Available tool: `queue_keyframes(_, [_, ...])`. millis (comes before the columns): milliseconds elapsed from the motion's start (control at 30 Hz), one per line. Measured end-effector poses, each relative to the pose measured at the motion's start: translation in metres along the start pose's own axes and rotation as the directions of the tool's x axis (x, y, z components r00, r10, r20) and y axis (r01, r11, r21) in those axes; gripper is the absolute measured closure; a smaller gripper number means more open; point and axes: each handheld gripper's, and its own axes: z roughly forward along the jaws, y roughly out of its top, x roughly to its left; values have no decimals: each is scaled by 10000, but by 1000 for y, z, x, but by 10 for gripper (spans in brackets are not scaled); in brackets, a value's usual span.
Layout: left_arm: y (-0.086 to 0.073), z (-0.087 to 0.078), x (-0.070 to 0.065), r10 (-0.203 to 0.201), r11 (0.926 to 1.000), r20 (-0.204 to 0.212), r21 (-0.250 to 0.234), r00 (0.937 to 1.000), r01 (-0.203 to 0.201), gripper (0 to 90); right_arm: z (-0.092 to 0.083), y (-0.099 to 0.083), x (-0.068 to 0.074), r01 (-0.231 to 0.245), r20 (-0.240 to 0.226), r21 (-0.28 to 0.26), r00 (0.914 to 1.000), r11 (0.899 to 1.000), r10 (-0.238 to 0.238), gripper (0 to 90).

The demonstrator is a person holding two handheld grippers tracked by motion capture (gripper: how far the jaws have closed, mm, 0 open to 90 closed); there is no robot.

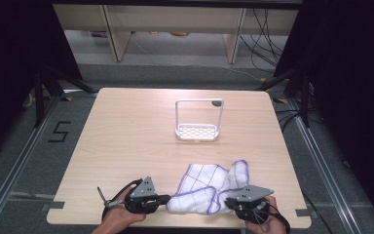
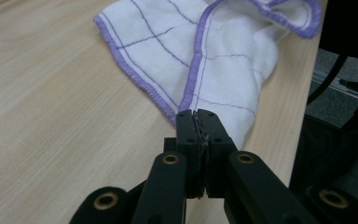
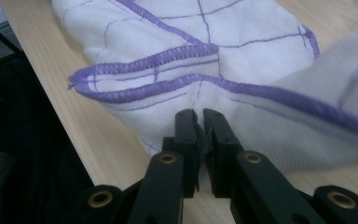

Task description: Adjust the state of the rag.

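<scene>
Cloth (image 1: 208,187) lies btwn both tongs, long axis left-right along table's (image 1: 126,146) near edge. Left gripper (image 1: 167,198) clamped on its left end, right gripper (image 1: 228,202) clamped on its right end.

Black jaws, brass-ringed screws, grey plates

Grey floor (image 1: 24,146), light wooden shelving (image 1: 175,24) at back, black cables (image 1: 265,34), dark curtains (image 1: 9,48) both sides.

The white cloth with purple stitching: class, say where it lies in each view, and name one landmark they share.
High view: cloth at bottom centre, between the two claws.
Left gripper view: cloth at upper centre, beyond the shut jaws.
Right gripper view: cloth across the top.
Shared landmark: the wooden table.
</scene>
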Motion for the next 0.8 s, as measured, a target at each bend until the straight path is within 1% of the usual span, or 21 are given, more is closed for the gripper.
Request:
queue_keyframes(67, [1, 4, 3, -58, 9998, -166, 177, 9998, 61, 847, -1, 0, -1, -22, -77, 146, 10000, 9999, 23, 842])
queue_keyframes(100, [2, 7, 4, -102, 9999, -166, 82, 9998, 103, 838, 1, -1, -1, -41, 24, 69, 10000, 10000, 41, 835])
queue_keyframes(133, [3, 9, 6, -145, 9998, -211, 164, 9997, 149, 834, 3, -1, -1, -121, 3, 135, 9999, 9998, 121, 826])
queue_keyframes(167, [4, 11, 7, -119, 9998, -175, 171, 9998, 122, 807, 4, -1, -2, -156, 19, 343, 9999, 9993, 155, 806])
queue_keyframes(200, [5, 13, 9, -215, 9996, -142, 177, 9997, 217, 784, 4, -1, -3, -169, 2, 364, 9999, 9992, 169, 789])
queue_keyframes(233, [6, 14, 10, -365, 9991, -72, 217, 9993, 366, 756, 5, -2, -2, -444, 49, 268, 9990, 9987, 443, 760])
queue_keyframes(300, [9, 14, 12, -691, 9976, 129, -45, 9975, 691, 694, 3, -2, -5, -619, 139, 209, 9980, 9979, 616, 680])
queue_keyframes(333, [12, 12, 14, -662, 9978, 66, -47, 9978, 663, 641, 1, -2, -7, -904, 6, 125, 9959, 9958, 904, 614])
queue_keyframes(367, [14, 10, 16, -592, 9982, 70, -58, 9982, 592, 603, -1, -2, -9, -1043, -132, 155, 9944, 9944, 1045, 548])
queue_keyframes(400, [14, 10, 16, -592, 9982, 70, -58, 9982, 592, 571, -2, -2, -9, -1289, -237, 16, 9914, 9917, 1289, 523])
queue_keyframes(433, [22, 9, 21, -806, 9965, -77, -221, 9967, 804, 536, -8, -1, -11, -1438, -423, 105, 9887, 9896, 1441, 504])
queue_keyframes(500, [29, 10, 27, -886, 9956, -179, -338, 9959, 879, 498, -16, 2, -14, -1389, -284, -184, 9900, 9901, 1384, 452])
queue_keyframes(533, [33, 12, 31, -1018, 9942, -146, -375, 9947, 1012, 473, -20, 4, -15, -1403, -323, -273, 9897, 9897, 1394, 432])
queue_keyframes(567, [37, 15, 35, -1190, 9925, -116, -304, 9928, 1186, 449, -25, 6, -14, -1685, -398, -323, 9851, 9852, 1672, 413])
queue_keyframes(600, [42, 19, 40, -1345, 9905, -125, -295, 9908, 1341, 440, -29, 7, -18, -1386, -370, -534, 9899, 9889, 1368, 402])
queue_keyframes(633, [46, 24, 44, -1458, 9891, -207, -255, 9891, 1453, 427, -33, 9, -19, -1587, -409, -669, 9869, 9851, 1562, 401])
queue_keyframes(667, [51, 29, 48, -1442, 9895, -333, -119, 9890, 1438, 417, -37, 11, -22, -1543, -325, -860, 9878, 9843, 1520, 396])
queue_keyframes(700, [55, 34, 51, -1263, 9920, -506, -20, 9907, 1264, 419, -39, 12, -26, -1418, -205, -1060, 9899, 9842, 1404, 390])
queue_keyframes(733, [59, 41, 54, -1223, 9924, -629, 46, 9905, 1228, 421, -42, 13, -30, -1494, -16, -1153, 9887, 9820, 1502, 389])
queue_keyframes(767, [61, 46, 55, -1324, 9912, -629, -2, 9892, 1326, 437, -44, 14, -35, -1788, 39, -1208, 9836, 9764, 1806, 387])
queue_keyframes(800, [63, 50, 57, -1272, 9918, -648, -2, 9898, 1274, 443, -45, 14, -41, -1687, 132, -1200, 9851, 9783, 1715, 389])
